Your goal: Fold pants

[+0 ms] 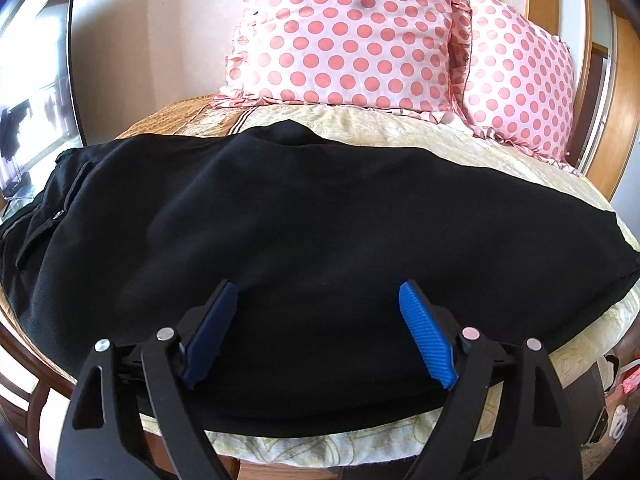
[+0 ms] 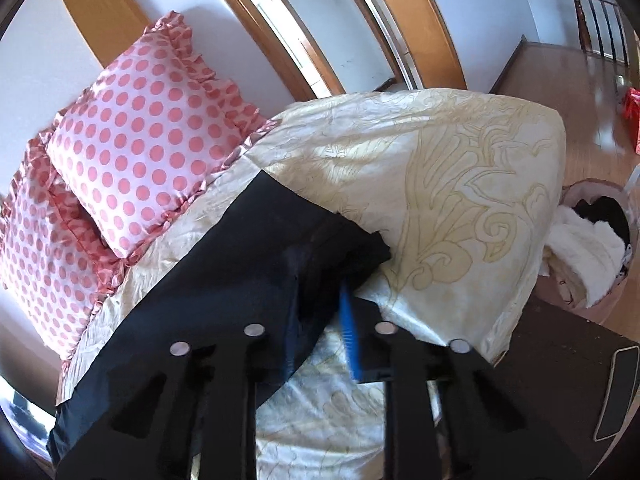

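Black pants (image 1: pixel 304 216) spread across the bedspread (image 1: pixel 400 128). My left gripper (image 1: pixel 318 336) hangs released above them; right gripper (image 2: pixel 320 320) pinches the leg hem. Thin pinch: hem could slip mid-fold.

We list the pants (image 1: pixel 320 216) spread crosswise on the bedspread (image 1: pixel 400 128), waistband end at the left. Behind them two pillows (image 1: pixel 348 36) stand side by side against the wall, the right one (image 1: pixel 516 80) partly tucked behind the left. Our left gripper (image 1: pixel 316 336) sits over the near edge of the pants, fingers spread apart. In the right wrist view, our right gripper (image 2: pixel 320 320) is at the pants' leg end (image 2: pixel 340 248); a laundry basket (image 2: pixel 592 240) stands on the floor to the bed's right.
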The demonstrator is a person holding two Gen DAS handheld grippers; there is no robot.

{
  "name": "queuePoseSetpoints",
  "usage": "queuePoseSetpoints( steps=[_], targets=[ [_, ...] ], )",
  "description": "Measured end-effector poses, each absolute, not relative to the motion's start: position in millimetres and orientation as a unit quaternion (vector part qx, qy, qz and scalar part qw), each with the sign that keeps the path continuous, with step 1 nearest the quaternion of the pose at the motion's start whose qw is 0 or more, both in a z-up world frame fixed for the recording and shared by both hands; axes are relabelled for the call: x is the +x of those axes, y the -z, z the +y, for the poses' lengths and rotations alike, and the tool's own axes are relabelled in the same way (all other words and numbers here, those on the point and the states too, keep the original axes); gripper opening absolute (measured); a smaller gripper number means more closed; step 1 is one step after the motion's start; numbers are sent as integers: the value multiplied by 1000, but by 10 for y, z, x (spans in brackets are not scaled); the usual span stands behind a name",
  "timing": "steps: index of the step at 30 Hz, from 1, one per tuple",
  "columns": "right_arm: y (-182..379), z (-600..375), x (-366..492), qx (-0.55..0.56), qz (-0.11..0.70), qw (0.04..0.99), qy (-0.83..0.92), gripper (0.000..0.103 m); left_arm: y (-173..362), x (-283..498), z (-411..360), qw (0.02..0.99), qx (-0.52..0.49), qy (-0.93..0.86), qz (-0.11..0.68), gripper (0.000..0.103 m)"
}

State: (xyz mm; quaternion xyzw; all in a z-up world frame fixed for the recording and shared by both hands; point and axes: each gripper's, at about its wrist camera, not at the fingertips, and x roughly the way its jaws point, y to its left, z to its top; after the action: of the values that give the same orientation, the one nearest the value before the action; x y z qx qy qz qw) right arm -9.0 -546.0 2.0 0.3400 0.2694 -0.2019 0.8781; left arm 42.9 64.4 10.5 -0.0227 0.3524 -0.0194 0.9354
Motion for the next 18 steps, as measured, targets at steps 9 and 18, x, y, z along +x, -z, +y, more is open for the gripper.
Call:
queuePoseSetpoints(
  steps=[9,18],
  targets=[
    [-686,-4860,135,260,211,936,106,5,-92,435,606,937,-19,23,348,89],
    [-1216,-2701,926,170,247,930,-213,5,-133,433,704,936,-64,31,344,89]
  ],
)
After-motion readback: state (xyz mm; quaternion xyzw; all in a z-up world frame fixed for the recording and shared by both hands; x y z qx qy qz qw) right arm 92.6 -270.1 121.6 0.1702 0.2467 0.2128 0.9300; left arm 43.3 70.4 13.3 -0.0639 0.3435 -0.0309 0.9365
